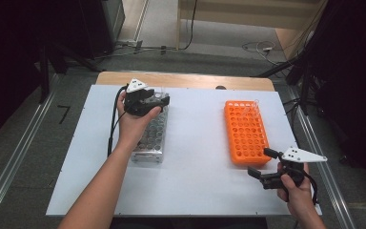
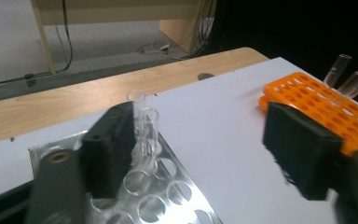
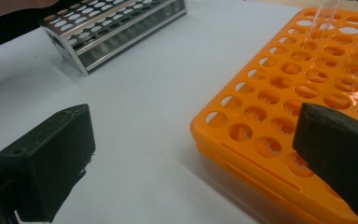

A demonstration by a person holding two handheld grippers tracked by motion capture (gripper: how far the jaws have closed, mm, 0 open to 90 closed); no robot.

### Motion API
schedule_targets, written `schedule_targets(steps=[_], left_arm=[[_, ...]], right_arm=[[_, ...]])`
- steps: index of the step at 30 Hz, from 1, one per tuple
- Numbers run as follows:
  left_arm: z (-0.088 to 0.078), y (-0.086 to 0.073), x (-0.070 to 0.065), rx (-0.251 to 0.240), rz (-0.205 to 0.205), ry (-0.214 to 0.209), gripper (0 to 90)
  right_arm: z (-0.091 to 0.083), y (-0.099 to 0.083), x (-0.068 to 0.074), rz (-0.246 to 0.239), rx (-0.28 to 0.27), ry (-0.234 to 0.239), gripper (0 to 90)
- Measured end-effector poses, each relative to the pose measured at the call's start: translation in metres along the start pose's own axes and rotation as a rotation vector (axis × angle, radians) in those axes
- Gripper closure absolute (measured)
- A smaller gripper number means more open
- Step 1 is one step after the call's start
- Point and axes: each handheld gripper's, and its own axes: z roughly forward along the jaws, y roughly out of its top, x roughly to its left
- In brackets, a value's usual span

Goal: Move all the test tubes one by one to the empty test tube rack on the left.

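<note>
A silver metal tube rack (image 1: 151,139) lies at the table's left, and an orange plastic tube rack (image 1: 246,131) at its right. My left gripper (image 1: 148,101) hovers open over the metal rack's far end. In the left gripper view the gripper (image 2: 200,135) has its left jaw right beside two clear glass tubes (image 2: 140,119) standing in the metal rack (image 2: 168,196). My right gripper (image 1: 261,162) is open and empty at the orange rack's near right corner. In the right gripper view the gripper (image 3: 196,126) is beside the orange rack (image 3: 284,93). Clear tubes (image 2: 349,77) stand at the orange rack's far end.
Both racks rest on a white board (image 1: 195,162) laid on a wooden table (image 1: 186,80). Open white surface lies between the racks. Cables (image 1: 262,46) run over the floor behind the table, with dark equipment to either side.
</note>
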Motion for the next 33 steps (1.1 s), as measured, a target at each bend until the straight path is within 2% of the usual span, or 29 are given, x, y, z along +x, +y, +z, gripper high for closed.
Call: schedule_targets(steps=[2, 4, 6, 11, 16, 19, 20, 23, 25, 26, 27, 29, 33], left_arm=[[-0.009, -0.002, -0.004, 0.0, 0.0, -0.007, 12.8], [-0.018, -0.005, -0.01, -0.022, 0.006, 0.001, 9.8], [-0.028, -0.008, -0.014, -0.041, 0.011, -0.017, 7.8], [-0.048, -0.019, -0.027, -0.04, 0.017, -0.057, 0.1], [-0.062, -0.026, -0.035, -0.06, 0.01, -0.091, 0.0], [-0.07, -0.032, -0.042, -0.058, 0.027, -0.093, 0.0], [-0.072, -0.033, -0.044, -0.057, 0.035, -0.091, 0.0], [-0.079, -0.038, -0.051, -0.057, 0.056, -0.094, 0.0], [-0.085, -0.043, -0.056, -0.064, 0.065, -0.095, 0.0], [-0.085, -0.043, -0.056, -0.064, 0.065, -0.095, 0.0], [-0.086, -0.045, -0.058, -0.068, 0.063, -0.097, 0.0], [-0.086, -0.048, -0.06, -0.054, 0.073, -0.101, 0.0], [-0.087, -0.053, -0.06, -0.054, 0.062, -0.115, 0.0]], right_arm=[[0.002, 0.002, 0.0, 0.001, 0.0, 0.0, 0.0], [0.003, 0.005, -0.001, 0.0, -0.003, -0.007, 0.0], [0.005, 0.007, -0.002, 0.004, -0.007, -0.014, 0.0], [0.009, 0.015, -0.007, 0.018, -0.016, -0.03, 0.0], [0.015, 0.022, -0.017, 0.021, -0.026, -0.066, 0.0], [0.018, 0.025, -0.022, 0.028, -0.031, -0.075, 0.0], [0.021, 0.028, -0.026, 0.023, -0.029, -0.109, 2.5], [0.025, 0.033, -0.033, 0.036, -0.036, -0.11, 4.5], [0.028, 0.036, -0.038, 0.042, -0.031, -0.127, 7.7], [0.028, 0.036, -0.038, 0.042, -0.031, -0.127, 7.7], [0.03, 0.04, -0.041, 0.05, -0.031, -0.148, 13.1], [0.034, 0.043, -0.046, 0.063, -0.025, -0.161, 16.7], [0.041, 0.046, -0.058, 0.077, -0.018, -0.194, 23.7]])
